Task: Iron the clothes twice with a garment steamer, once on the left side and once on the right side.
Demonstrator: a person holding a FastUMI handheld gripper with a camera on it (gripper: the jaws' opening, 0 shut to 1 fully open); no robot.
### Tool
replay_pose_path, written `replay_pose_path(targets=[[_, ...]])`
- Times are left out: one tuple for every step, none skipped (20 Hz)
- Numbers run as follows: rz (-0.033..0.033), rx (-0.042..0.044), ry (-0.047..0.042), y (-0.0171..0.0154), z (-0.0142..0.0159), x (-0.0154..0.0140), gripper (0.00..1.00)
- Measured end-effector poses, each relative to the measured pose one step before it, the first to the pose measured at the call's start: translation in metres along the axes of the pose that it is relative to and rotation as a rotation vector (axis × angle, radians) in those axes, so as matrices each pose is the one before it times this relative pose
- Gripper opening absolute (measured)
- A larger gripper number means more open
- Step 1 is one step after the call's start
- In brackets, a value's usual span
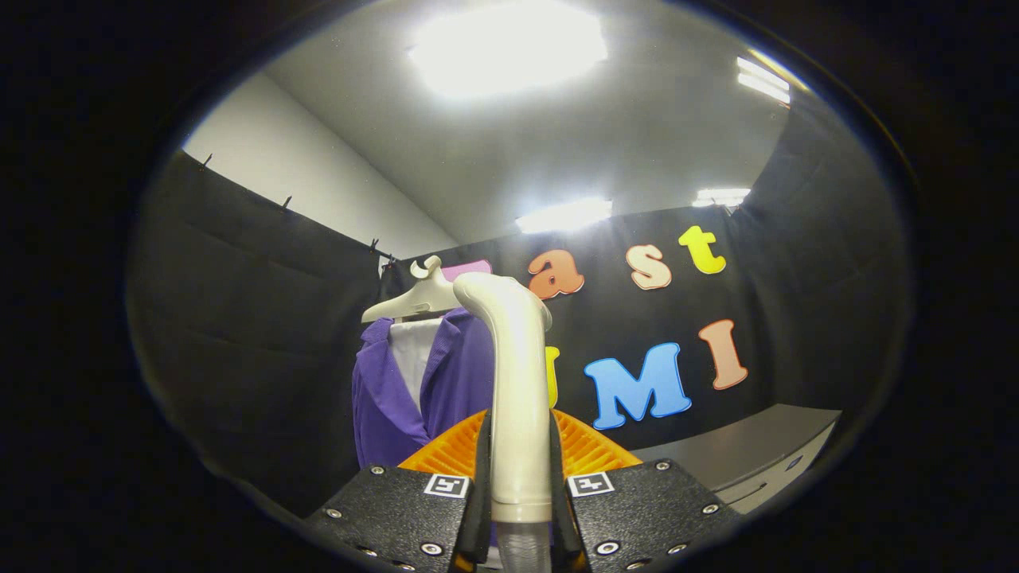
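Observation:
My gripper is shut on the handle of a cream garment steamer, which stands upright between the fingers with its head curving away at the top. Beyond it and slightly left hangs a purple garment with a white inner layer, on a pale hanger against the black cloth wall. The steamer head is near the garment's right shoulder; whether it touches the cloth cannot be told. The steamer hides the garment's right side.
A grey table or cabinet top lies to the right of the fingers, below the cloth wall. Black cloth walls enclose the booth on the left and behind the garment. Bright ceiling lights shine overhead.

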State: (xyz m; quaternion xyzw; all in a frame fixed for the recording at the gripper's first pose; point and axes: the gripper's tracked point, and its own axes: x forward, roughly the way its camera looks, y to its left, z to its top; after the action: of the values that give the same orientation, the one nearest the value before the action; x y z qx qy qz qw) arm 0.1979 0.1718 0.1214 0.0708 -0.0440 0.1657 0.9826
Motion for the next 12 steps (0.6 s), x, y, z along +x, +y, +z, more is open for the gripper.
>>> replay_pose_path(targets=[[0.00425,-0.00634,0.00145,0.00490,-0.00069,0.01066,0.30],[-0.00073,-0.00828,0.00094,0.00377,0.00127,0.00896,0.30],[-0.00020,-0.01360,0.00098,0.00475,-0.00011,0.00816,0.30],[0.00151,-0.01163,0.00372,0.00443,0.00004,0.00812,0.31],[0.00836,-0.01198,0.01602,0.00563,-0.00417,0.00723,0.31],[0.01283,-0.01114,0.01460,0.00633,-0.00515,0.00607,0.31],[0.00805,-0.01128,0.01171,0.00539,-0.00471,0.00610,0.31],[0.00269,-0.01843,0.01935,0.00272,-0.00635,0.00499,0.31],[0.00006,-0.01372,0.01775,0.00244,-0.00735,0.00419,0.31],[0.00177,-0.00618,0.01974,0.00168,-0.00936,0.00486,0.30],[0.00304,-0.00406,0.02088,0.00165,-0.00919,0.00375,0.30],[0.00237,-0.00363,0.02008,0.00315,-0.01025,0.00130,0.31]])
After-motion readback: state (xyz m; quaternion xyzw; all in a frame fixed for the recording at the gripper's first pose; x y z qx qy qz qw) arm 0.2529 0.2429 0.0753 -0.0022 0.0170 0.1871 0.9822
